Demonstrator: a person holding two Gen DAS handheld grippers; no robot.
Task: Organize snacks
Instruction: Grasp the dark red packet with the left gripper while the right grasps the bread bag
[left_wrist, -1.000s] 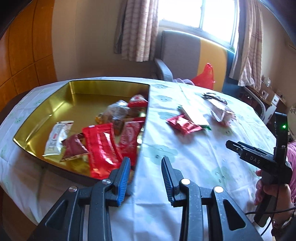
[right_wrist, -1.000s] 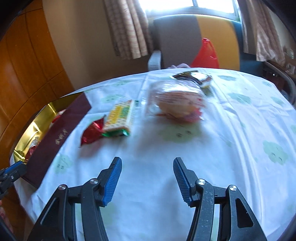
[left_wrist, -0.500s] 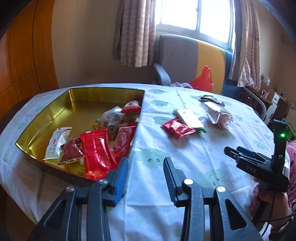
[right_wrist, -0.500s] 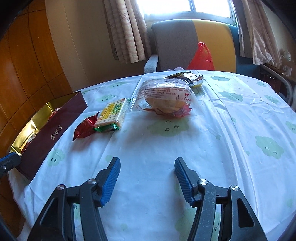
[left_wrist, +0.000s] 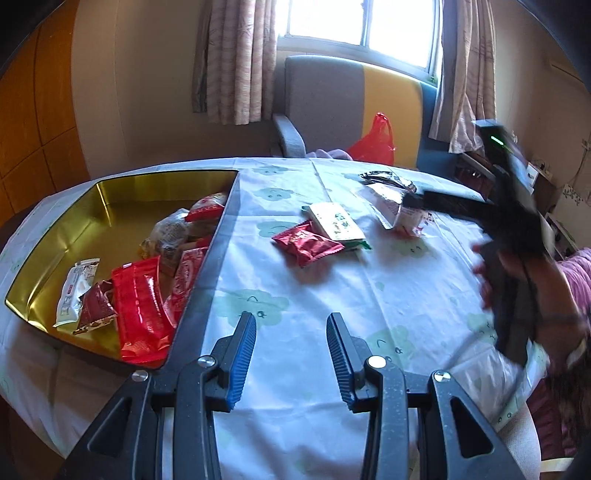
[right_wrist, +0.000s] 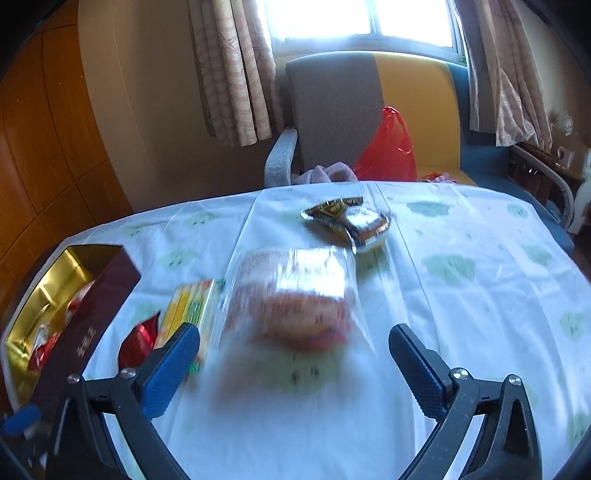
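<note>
While both tools hover over the cloth-covered surface (left_wrist: 295, 369), the right hand-held gripper (right_wrist: 295, 354) has just been opening; its jaws stand wide, nothing between them. Clear-wrapped bun (right_wrist: 295, 302) lies at 12 o'clock of it, blurred. Left hand-held gripper (left_wrist: 291, 354) is partly open and empty. Gold box (left_wrist: 110, 199) with snacks sits at its 10 o'clock; red packet (left_wrist: 306, 243) and cracker pack (left_wrist: 334, 221) at 12 o'clock.
</note>
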